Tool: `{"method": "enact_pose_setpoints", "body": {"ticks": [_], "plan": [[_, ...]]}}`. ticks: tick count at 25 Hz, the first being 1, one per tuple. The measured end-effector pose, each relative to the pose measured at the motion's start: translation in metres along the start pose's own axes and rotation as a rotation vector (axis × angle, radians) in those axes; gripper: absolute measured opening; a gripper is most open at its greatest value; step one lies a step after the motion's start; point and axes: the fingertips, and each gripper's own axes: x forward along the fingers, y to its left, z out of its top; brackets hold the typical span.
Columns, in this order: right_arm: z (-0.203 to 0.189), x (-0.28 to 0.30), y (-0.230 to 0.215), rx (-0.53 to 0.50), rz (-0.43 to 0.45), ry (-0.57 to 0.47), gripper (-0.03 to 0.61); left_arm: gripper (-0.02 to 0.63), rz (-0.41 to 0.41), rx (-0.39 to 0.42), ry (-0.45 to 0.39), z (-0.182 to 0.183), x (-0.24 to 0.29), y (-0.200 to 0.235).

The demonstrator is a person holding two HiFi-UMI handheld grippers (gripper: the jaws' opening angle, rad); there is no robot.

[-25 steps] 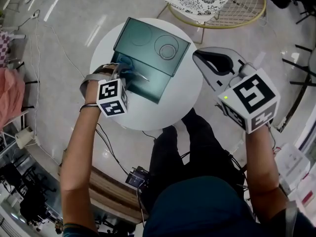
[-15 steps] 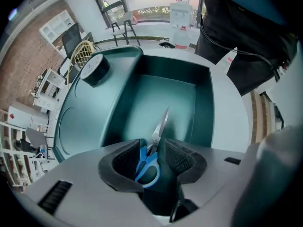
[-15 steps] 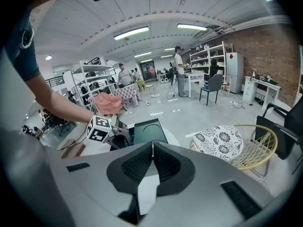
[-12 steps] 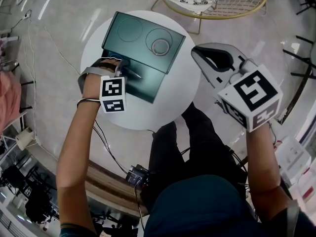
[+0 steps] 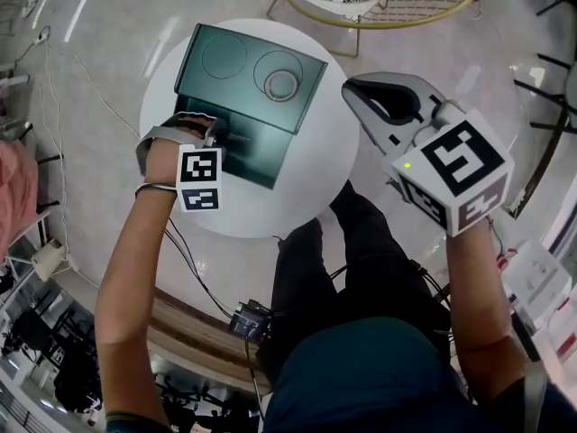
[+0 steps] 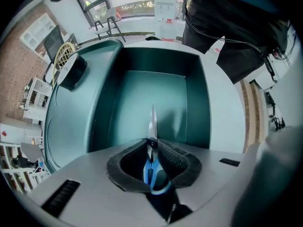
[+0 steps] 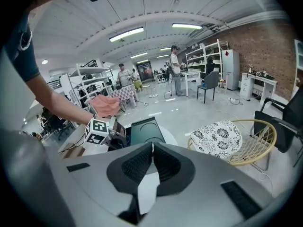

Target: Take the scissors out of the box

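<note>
Nearest, at 3 o'clock off the worktop [image 5: 315, 179]: right tongs [image 7: 152, 148] pressed together, empty. Farther down, left tongs [image 6: 152, 142] just closed narrow on the scissors [image 6: 152, 119] — blue handles pinched between the pads, blade toward 12 o'clock, low inside the green box [image 6: 142, 86]. Grasp seemingly made — lifting clear of the box not yet done, with most of the task left.

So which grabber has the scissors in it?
The left gripper, down inside the green box: its jaws have just been closing on the blue-handled scissors. The right gripper is shut and empty.
</note>
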Motion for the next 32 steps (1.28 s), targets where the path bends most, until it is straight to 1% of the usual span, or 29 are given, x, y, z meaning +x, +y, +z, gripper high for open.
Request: {"method": "enact_pose_setpoints", "body": {"ticks": [3,7,13,16,20,24,29,32], "plan": [[0.001,-0.002,0.004,0.0,0.003,-0.003,0.04,0.081,0.02,-0.035,-0.016,0.0,-0.001,-0.002],[0.005,-0.005,0.009,-0.008,0.006,-0.004,0.04,0.078,0.045,-0.063,-0.016,0.001,-0.005,-0.002],[0.018,-0.013,0.021,-0.024,0.004,-0.013,0.04,0.075,0.086,-0.122,-0.059,0.006,-0.029,-0.001],[0.026,-0.016,0.026,-0.036,0.005,-0.018,0.04,0.075,0.116,-0.175,-0.093,0.008,-0.045,0.003],[0.041,-0.024,0.037,-0.05,0.005,-0.026,0.04,0.075,0.155,-0.241,-0.136,0.007,-0.074,0.004],[0.057,-0.034,0.052,-0.071,0.003,-0.041,0.04,0.075,0.213,-0.322,-0.18,0.004,-0.107,0.005],[0.083,-0.057,0.073,-0.092,0.002,-0.053,0.04,0.075,0.275,-0.412,-0.249,0.006,-0.161,0.002],[0.1,-0.07,0.088,-0.116,0.002,-0.066,0.04,0.075,0.329,-0.461,-0.288,0.008,-0.196,0.001]]}}
